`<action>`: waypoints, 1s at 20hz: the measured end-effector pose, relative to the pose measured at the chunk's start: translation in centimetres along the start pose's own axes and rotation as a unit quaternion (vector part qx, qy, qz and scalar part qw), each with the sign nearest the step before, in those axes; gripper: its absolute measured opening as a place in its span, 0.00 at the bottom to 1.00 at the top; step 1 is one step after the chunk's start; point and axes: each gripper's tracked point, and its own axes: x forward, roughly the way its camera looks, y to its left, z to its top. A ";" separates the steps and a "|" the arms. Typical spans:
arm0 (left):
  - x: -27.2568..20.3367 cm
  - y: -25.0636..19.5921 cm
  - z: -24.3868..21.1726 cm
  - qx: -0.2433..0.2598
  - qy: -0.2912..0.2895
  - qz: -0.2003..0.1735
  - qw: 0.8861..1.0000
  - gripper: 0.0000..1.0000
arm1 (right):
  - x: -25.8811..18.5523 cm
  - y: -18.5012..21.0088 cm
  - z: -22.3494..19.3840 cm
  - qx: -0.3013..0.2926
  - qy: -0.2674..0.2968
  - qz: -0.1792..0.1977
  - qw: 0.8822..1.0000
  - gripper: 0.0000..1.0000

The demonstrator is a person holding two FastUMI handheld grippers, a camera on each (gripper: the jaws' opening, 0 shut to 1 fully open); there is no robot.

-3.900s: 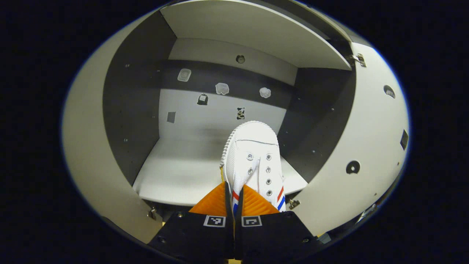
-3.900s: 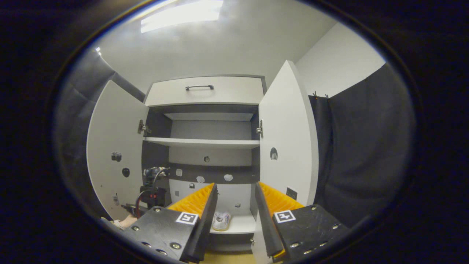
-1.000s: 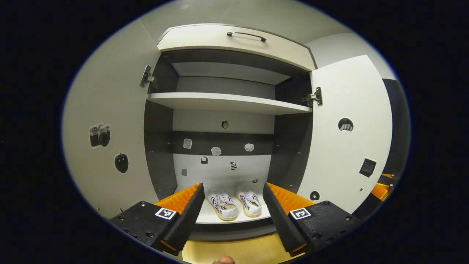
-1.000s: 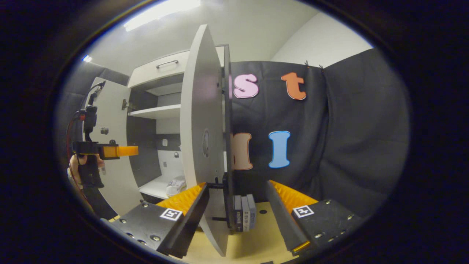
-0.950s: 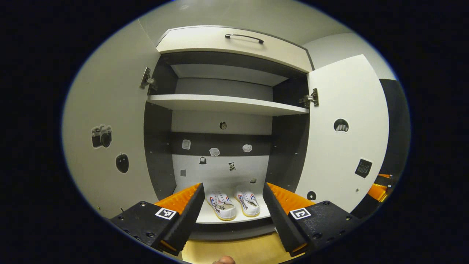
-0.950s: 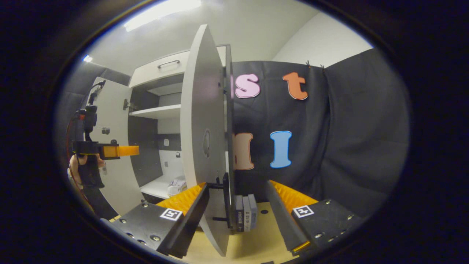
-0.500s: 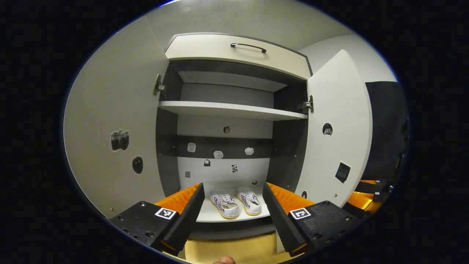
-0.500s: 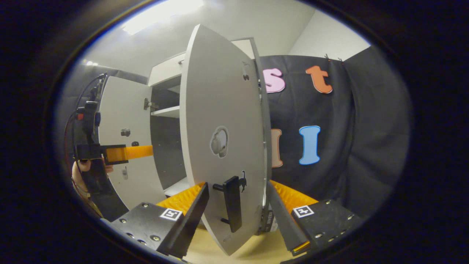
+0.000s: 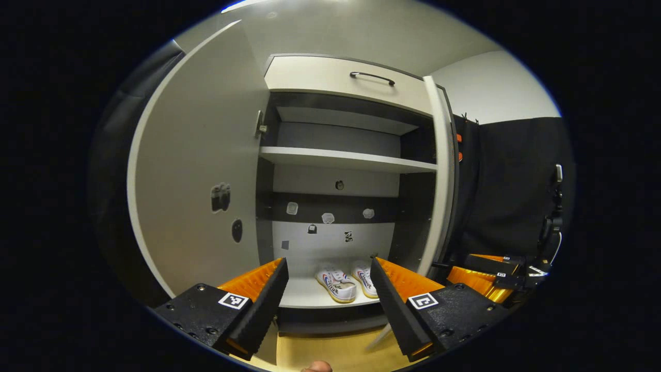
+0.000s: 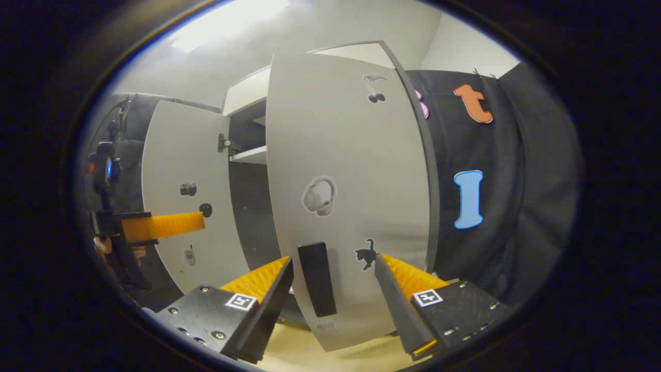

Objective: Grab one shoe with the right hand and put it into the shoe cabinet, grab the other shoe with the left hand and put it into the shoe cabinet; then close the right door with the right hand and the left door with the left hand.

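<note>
Black handle [image 10: 317, 279] on the right door [image 10: 351, 170] sits between the spread fingers of the right hand-held gripper [image 10: 334, 279], jaws wide apart and holding nothing; whether a finger touches the door cannot be told. Right door is swung partway shut, outer face toward the right gripper view, with headphone [image 10: 319, 195], cat [image 10: 365, 254] and cherry stickers on it. In the left gripper view this door [image 9: 443, 170] shows nearly edge-on. Left hand-held gripper [image 9: 326, 281] also wide open and empty, hanging in front of the shoe cabinet [image 9: 341, 77], apart from it. Two white shoes [image 9: 348, 281] with red and blue stripes stand side by side, touching or nearly so, on the bottom shelf [image 9: 310, 294], toes pointing inward. Left door [image 9: 199, 181] fully open, camera sticker [image 9: 220, 197] on its inner face. Upper shelf [image 9: 346, 159] bare, drawer with a dark handle [image 9: 372, 77] on top. Right gripper view shows the left hand-held gripper [image 10: 160, 225] off to the side, held by a hand [image 10: 103, 245], near the left door [image 10: 181, 196]. Floor [image 9: 330, 349] is yellowish wood.
</note>
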 end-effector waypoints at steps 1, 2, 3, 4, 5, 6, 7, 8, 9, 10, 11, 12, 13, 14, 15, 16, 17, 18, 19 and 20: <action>-0.2 0.3 0.0 -0.004 -0.001 0.001 1.000 0.93 | 0.0 0.2 0.1 0.002 -0.002 -0.001 1.000 0.94; -0.6 0.5 0.1 -0.007 -0.001 0.000 1.000 0.94 | -0.1 0.6 0.2 0.002 -0.005 -0.003 1.000 0.94; -1.0 0.8 0.1 -0.010 -0.004 0.000 1.000 0.96 | -0.4 1.0 0.3 0.001 -0.009 -0.005 1.000 0.94; -1.3 1.1 0.2 -0.012 -0.004 0.001 1.000 0.96 | -0.7 1.4 0.6 0.001 -0.014 -0.007 1.000 0.94; -1.3 1.3 -0.1 -0.014 -0.002 0.001 1.000 0.94 | -1.1 1.8 0.7 0.002 -0.021 -0.008 1.000 0.94; -1.8 1.5 -0.1 -0.013 -0.001 0.000 1.000 0.96 | -1.4 2.2 1.0 0.004 -0.027 -0.009 1.000 0.94; -2.4 1.9 0.0 -0.008 -0.003 0.000 1.000 0.93 | -1.6 2.5 1.4 0.006 -0.033 -0.009 0.999 0.94; -2.9 2.1 0.2 -0.005 -0.006 0.002 1.000 0.93 | -1.7 2.6 1.6 0.009 -0.038 -0.010 0.999 0.94; -3.3 2.2 0.3 -0.003 -0.010 0.000 1.000 0.96 | -2.1 3.0 1.8 0.010 -0.042 -0.010 0.999 0.94; -3.9 2.1 0.5 -0.005 -0.013 -0.003 1.000 0.94 | -2.3 3.3 1.9 0.013 -0.043 -0.009 0.999 0.94; -4.4 2.1 0.5 -0.008 -0.014 -0.006 1.000 0.96 | -2.4 3.5 1.8 0.016 -0.043 -0.008 0.999 0.89; -4.8 2.0 0.6 -0.011 -0.014 -0.011 1.000 0.96 | -2.4 3.7 1.7 0.019 -0.042 -0.007 0.999 0.89; -5.1 2.1 0.6 -0.014 -0.014 -0.015 1.000 0.96 | -2.5 3.9 1.6 0.021 -0.041 -0.008 0.999 0.89; -5.5 2.1 0.7 -0.015 -0.014 -0.017 1.000 0.96 | -2.7 4.0 1.4 0.022 -0.040 -0.010 0.999 0.89; -6.0 2.3 0.7 -0.016 -0.015 -0.017 1.000 0.96 | -2.9 4.0 1.3 0.023 -0.039 -0.013 0.999 0.89; -6.5 2.5 0.7 -0.015 -0.016 -0.016 1.000 0.96 | -3.1 4.0 1.1 0.024 -0.039 -0.016 0.999 0.89; -6.8 2.8 0.9 -0.016 -0.017 -0.012 1.000 0.96 | -3.3 4.1 1.1 0.024 -0.038 -0.018 0.999 0.89; -7.3 3.2 0.9 -0.018 -0.019 -0.008 1.000 0.96 | -3.5 4.1 1.0 0.025 -0.037 -0.020 0.999 0.89; -7.8 3.6 1.0 -0.021 -0.021 -0.003 1.000 0.96 | -3.7 4.1 0.7 0.025 -0.036 -0.023 0.999 0.89; -8.4 3.9 1.2 -0.025 -0.025 -0.001 0.999 0.96 | -3.8 4.1 0.7 0.026 -0.036 -0.025 0.999 0.89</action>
